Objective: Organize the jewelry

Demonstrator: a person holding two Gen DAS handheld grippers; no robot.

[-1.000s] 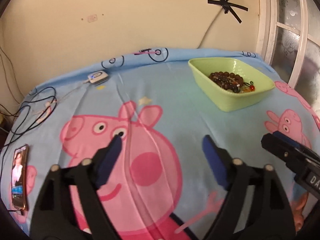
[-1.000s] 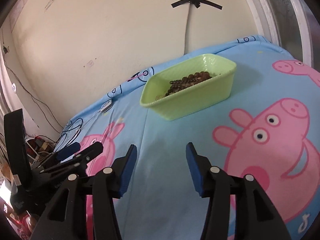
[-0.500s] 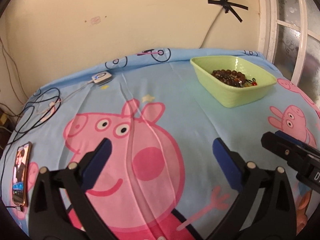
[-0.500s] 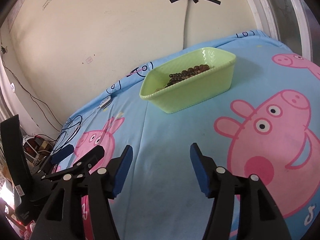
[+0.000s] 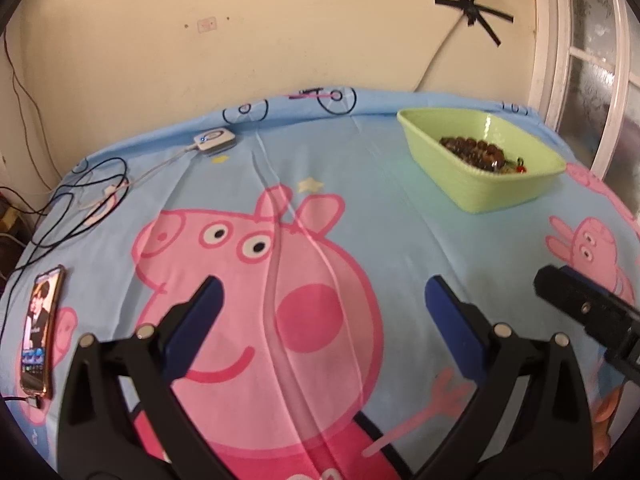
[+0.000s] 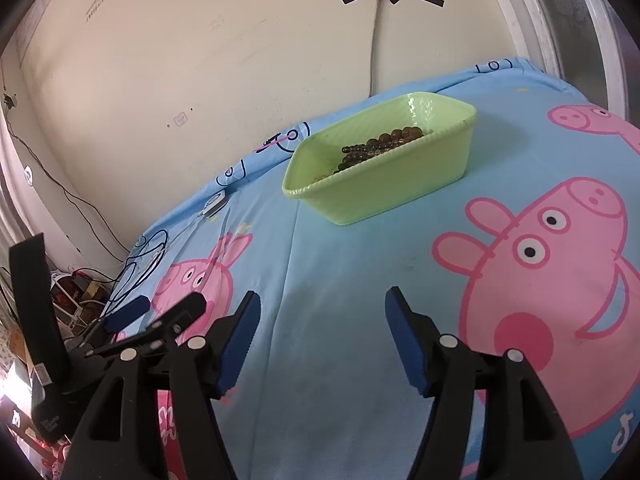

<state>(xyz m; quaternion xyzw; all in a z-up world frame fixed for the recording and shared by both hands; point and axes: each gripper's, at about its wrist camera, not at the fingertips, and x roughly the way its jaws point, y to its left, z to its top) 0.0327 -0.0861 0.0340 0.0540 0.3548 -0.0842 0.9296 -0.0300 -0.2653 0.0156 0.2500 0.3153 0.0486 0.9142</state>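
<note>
Beads (image 5: 474, 148) of dark brown, strung as bracelets, are heaped in a pale green plastic basket (image 5: 496, 194) that is set on a blue cartoon-pig bedsheet (image 5: 360, 184) near the cream wall (image 5: 280, 28); a small red and green piece is seen at the heap's near end. From the right wrist view the same bead strands (image 6: 384, 142) are seen lying along the far inner side of the basket (image 6: 400, 188). The left gripper (image 5: 322, 298) is held above the large pink pig print with its blue-padded jaws spread wide and nothing between them, well apart from the basket. The right gripper (image 6: 322, 312) is likewise held with its jaws parted and empty, pointed toward the basket from the near side. A smartphone (image 5: 40, 332) with a lit screen is laid at the sheet's left edge, and a small white device (image 5: 214, 140) with a cable is placed near the wall. Black tape strips (image 5: 474, 10) are crossed over a wall cable.
</note>
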